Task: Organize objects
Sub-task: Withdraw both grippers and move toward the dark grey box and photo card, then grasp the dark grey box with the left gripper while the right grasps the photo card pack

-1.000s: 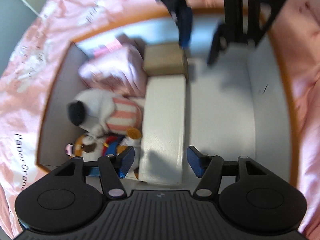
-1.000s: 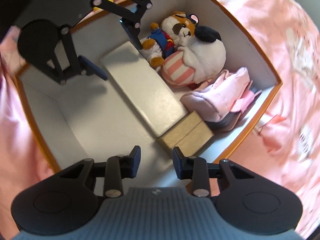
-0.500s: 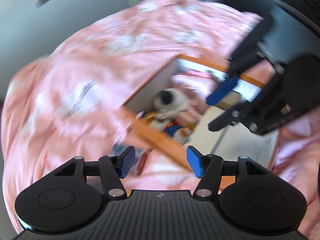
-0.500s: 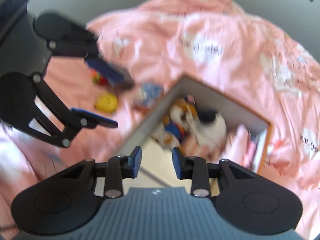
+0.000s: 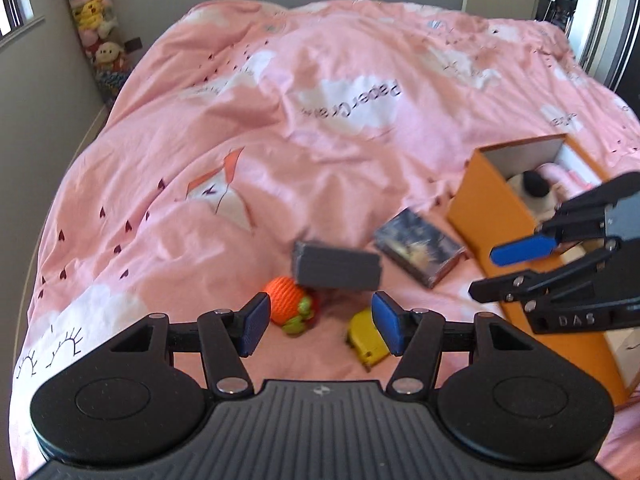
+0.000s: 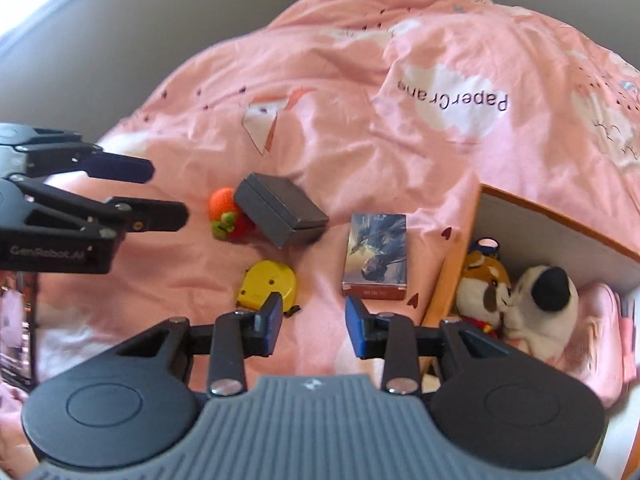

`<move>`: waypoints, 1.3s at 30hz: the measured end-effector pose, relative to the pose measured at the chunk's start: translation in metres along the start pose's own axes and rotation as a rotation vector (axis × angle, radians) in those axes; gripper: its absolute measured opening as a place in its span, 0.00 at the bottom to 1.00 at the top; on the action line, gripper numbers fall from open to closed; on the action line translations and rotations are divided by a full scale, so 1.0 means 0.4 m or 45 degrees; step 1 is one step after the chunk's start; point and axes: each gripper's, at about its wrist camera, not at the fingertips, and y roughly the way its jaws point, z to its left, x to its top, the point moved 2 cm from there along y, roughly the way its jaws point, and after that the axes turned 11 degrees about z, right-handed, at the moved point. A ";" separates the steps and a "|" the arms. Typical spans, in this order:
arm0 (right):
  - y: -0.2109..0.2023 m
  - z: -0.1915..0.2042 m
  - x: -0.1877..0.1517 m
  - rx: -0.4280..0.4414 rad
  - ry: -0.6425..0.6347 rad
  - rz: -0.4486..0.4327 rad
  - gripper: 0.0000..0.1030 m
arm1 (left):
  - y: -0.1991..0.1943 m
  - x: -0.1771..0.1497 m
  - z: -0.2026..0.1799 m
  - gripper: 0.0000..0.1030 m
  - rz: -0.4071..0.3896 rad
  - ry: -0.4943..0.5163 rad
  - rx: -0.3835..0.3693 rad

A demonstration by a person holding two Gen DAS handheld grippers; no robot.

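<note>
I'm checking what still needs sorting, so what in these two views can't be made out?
- Orange box contents: right wrist view shows only two plush toys; the rest is hidden by the box wall and right tool.
- Crocheted toy: partly hidden under the grey case, blurred in left wrist view.
- Card box lettering: too small to read.

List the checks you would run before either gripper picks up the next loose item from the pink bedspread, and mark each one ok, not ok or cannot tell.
1. Left gripper empty, jaws apart: ok.
2. Right gripper empty, jaws opening: ok.
3. Yellow plastic tape measure unobstructed: ok.
4. Dark grey rectangular box lying flat: not ok, it leans on the orange crocheted toy.
5. Picture-printed card box clear of neighbours: ok.
6. Free room in the orange storage box: cannot tell.
</note>
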 end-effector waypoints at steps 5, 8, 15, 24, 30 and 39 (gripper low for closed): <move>0.084 -0.015 0.071 -0.052 -0.056 0.075 0.41 | 0.082 0.035 0.023 0.67 0.011 0.006 0.013; 0.123 -0.028 0.105 -0.109 -0.056 0.101 0.41 | 0.078 0.033 0.040 0.69 -0.014 -0.043 -0.056; 0.213 -0.045 0.161 -0.177 -0.097 0.221 0.56 | 0.079 0.070 0.085 0.78 0.016 -0.142 -0.153; 0.277 -0.059 0.194 -0.246 -0.115 0.304 0.58 | 0.217 0.133 0.127 0.80 0.287 -0.248 -0.245; 0.291 -0.058 0.196 -0.284 -0.150 0.325 0.59 | 0.273 0.122 0.128 0.81 0.366 -0.307 -0.303; 0.297 -0.054 0.194 -0.294 -0.160 0.338 0.59 | 0.251 0.125 0.106 0.51 0.336 -0.325 -0.345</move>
